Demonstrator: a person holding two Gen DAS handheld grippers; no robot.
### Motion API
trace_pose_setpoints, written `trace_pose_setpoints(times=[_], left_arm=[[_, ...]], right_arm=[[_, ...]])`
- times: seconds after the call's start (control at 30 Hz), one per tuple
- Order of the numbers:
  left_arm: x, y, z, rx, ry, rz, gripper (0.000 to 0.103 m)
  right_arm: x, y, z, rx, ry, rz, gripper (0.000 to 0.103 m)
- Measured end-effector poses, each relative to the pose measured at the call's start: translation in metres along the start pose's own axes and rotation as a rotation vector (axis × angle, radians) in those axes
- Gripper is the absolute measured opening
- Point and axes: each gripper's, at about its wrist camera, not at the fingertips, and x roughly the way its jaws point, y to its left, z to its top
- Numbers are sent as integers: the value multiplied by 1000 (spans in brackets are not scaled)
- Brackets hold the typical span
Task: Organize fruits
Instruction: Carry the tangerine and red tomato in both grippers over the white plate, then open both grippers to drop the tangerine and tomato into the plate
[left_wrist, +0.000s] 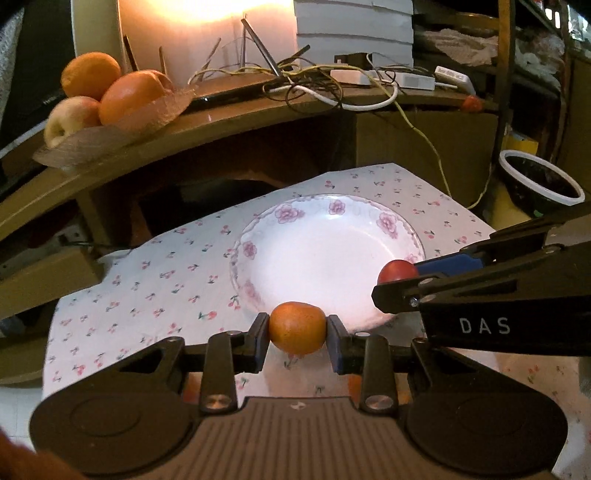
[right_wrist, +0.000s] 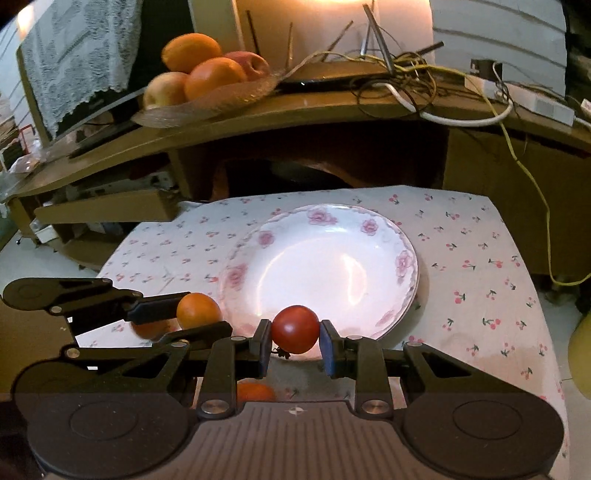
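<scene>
A small orange (left_wrist: 297, 327) is pinched across its middle by the left gripper (left_wrist: 297, 332), and a red tomato (right_wrist: 295, 328) is clamped likewise by the right gripper (right_wrist: 294, 341). Both are judged light, round and prone to roll, the tomato soft enough to bruise. Both are held over the near rim of the flowered plate (right_wrist: 406, 266), apart from each other

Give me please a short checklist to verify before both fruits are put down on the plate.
1. Left gripper shut on the orange: ok.
2. Right gripper shut on the tomato: ok.
3. Plate has free space: ok.
4. Both fruits over the plate's near rim: ok.
5. The two grippers apart, not touching: cannot tell.
6. Height of the fruits above the plate: cannot tell.
</scene>
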Motion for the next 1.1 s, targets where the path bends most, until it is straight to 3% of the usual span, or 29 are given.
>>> trace_pose_setpoints(times=[0.47, 1.1], left_arm=[[24, 4, 0, 13, -1, -13, 38], [15, 10, 3, -7, -14, 2, 39]], right_arm=[[31, -17, 8, 11, 42, 0, 31], [19, -18, 9, 14, 14, -8, 33]])
